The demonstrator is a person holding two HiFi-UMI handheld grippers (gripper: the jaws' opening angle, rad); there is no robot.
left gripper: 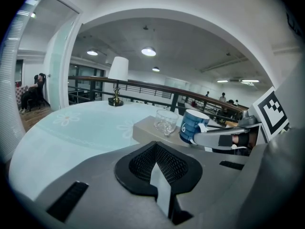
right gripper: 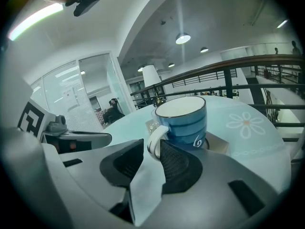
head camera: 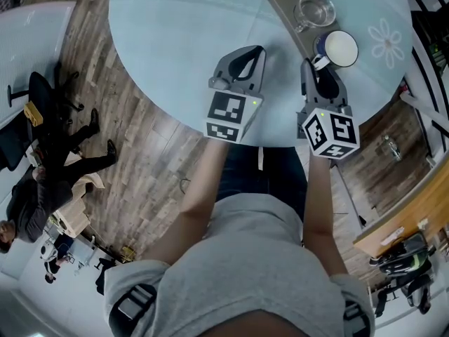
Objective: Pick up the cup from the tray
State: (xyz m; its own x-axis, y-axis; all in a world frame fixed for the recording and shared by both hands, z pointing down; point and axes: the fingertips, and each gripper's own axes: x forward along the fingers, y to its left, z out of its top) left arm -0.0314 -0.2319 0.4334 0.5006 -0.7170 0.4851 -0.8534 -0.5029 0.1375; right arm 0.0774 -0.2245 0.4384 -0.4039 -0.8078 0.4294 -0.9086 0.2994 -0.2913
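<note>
Blue-striped, white inside, the mug stands on the grey tray at the far edge of the pale round table, just beside a clear glass cup. The right gripper has its 2 fingers a narrow way apart with the mug's white handle standing between them. One pad lies right against the handle, while the other shows a sliver of gap, so the handle is not clamped. The left gripper hangs above bare table short of the tray, its 2 fingers pressed fully together with nothing between them.
</note>
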